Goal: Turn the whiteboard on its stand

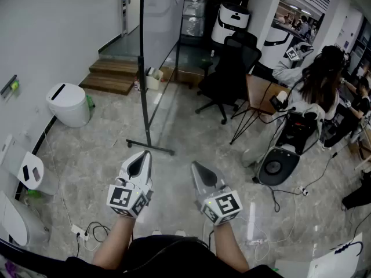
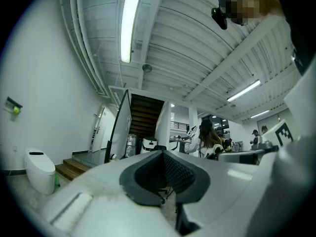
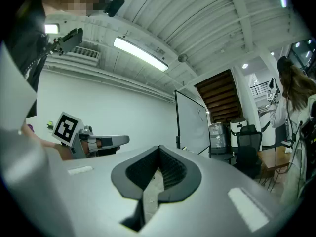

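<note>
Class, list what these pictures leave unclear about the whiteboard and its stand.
- Whiteboard top: head view, cut off by the upper edge.
- Any writing on its face: right gripper view, too small to read.
- Stand foot: gripper views, hidden behind the left gripper and right gripper.

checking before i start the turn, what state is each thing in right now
whiteboard: upright, neither gripper touching it
left gripper: jaws shut, empty
right gripper: jaws shut, empty
office chair: upright, nobody in it
</note>
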`<state>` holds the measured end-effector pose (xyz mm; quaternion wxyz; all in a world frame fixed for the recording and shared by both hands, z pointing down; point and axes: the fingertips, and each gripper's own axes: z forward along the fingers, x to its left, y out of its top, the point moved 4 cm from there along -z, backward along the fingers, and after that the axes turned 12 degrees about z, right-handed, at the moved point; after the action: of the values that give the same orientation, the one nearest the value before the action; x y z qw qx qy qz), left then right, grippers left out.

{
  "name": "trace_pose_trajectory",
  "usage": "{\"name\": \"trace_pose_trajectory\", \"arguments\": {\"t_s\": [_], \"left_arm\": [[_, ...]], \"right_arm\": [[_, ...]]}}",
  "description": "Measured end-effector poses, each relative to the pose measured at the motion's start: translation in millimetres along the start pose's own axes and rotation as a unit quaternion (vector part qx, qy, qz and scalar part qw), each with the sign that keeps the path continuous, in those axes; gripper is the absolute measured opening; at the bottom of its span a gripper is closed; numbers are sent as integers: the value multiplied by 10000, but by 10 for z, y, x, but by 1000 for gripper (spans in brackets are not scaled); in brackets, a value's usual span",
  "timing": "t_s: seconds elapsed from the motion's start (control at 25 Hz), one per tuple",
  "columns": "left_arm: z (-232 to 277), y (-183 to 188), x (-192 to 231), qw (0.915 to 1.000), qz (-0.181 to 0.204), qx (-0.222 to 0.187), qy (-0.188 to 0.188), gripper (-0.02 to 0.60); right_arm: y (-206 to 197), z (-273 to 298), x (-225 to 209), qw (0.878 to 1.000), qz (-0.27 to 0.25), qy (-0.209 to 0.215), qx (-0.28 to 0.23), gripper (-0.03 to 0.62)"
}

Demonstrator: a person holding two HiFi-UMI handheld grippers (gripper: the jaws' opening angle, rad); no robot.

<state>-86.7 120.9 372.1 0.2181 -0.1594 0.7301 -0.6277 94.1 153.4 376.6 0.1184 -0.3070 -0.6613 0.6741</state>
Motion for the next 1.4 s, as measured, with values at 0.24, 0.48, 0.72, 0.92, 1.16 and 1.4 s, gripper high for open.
{"name": "trace_pose_trajectory", "arguments": {"t_s": [0.24, 0.48, 0.72, 0.92, 1.16, 1.4], "left_arm": [[72, 3, 6, 9999, 6, 38, 119, 0], [82, -12, 178, 9995, 67, 57, 295, 0], [52, 27, 237, 9989, 113, 93, 435, 2], [34, 37, 274, 9984, 164, 101, 524, 2], [11, -28, 287, 9973, 163, 234, 670, 1], [-9, -43, 204, 9971, 125, 225, 712, 2]], "right_arm": [[49, -34, -56, 10000, -36, 26, -76, 5], [-15, 135, -65, 9999, 9, 152, -10, 5], [-31, 205, -36, 9991, 176, 391, -14, 5], [-63, 256, -33, 9987, 200, 465, 36, 5], [-75, 260, -73, 9983, 224, 536, 93, 5], [-95, 205, -109, 9978, 255, 587, 174, 5]]}}
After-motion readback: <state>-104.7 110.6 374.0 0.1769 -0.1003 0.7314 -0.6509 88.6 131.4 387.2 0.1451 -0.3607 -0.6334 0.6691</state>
